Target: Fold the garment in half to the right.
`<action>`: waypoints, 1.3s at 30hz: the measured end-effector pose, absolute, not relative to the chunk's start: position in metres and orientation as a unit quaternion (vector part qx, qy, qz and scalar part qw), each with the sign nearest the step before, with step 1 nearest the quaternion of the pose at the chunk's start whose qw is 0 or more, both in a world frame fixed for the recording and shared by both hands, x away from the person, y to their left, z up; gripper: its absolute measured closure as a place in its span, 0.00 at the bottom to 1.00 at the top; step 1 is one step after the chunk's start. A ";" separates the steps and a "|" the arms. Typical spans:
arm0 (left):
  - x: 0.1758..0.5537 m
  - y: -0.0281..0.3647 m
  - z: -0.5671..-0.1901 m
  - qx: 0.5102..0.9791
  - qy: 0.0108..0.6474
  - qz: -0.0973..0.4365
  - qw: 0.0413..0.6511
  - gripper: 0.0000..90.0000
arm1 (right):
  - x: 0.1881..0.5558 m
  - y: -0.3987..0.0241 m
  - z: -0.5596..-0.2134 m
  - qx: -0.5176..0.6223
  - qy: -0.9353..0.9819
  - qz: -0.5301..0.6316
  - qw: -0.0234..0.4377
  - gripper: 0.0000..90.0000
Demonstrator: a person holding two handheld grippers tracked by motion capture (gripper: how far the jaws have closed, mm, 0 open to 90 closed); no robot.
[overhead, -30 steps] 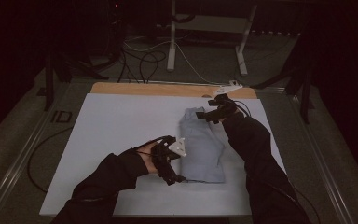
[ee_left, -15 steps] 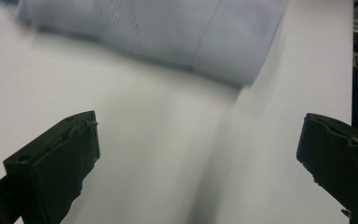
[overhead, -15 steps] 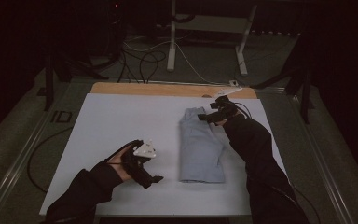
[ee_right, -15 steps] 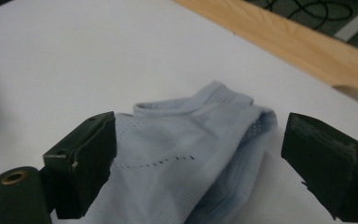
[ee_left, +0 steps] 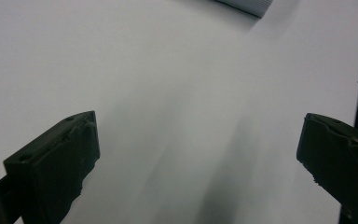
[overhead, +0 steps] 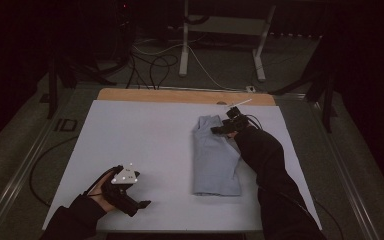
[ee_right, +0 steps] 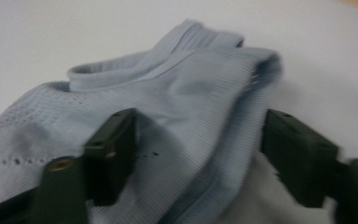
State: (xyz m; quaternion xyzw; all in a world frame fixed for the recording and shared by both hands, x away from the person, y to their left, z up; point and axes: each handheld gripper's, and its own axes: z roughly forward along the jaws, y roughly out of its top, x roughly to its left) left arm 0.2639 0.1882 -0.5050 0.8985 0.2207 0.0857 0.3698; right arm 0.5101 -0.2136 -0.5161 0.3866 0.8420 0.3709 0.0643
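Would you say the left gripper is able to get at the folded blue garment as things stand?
Probably yes: the left gripper is open, with bare white table between it and the garment.

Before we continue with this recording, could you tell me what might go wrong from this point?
1. The right gripper stands open astride the folded garment's stacked edge; closing may catch only the top layers and undo the fold.
2. The left gripper is open over bare table, far from the garment, so nothing steadies the cloth if it drags.
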 end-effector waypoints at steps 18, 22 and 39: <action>0.263 0.220 -0.514 0.882 0.256 0.098 0.383 0.01 | 0.497 -0.201 -0.490 0.315 0.847 0.422 0.071 0.95; 0.263 0.222 -0.514 0.879 0.259 0.100 0.388 0.00 | 0.502 -0.195 -0.487 0.320 0.835 0.443 0.069 0.95; 0.265 0.224 -0.516 0.879 0.262 0.100 0.386 0.01 | 0.524 -0.192 -0.517 0.385 0.842 0.370 0.082 0.94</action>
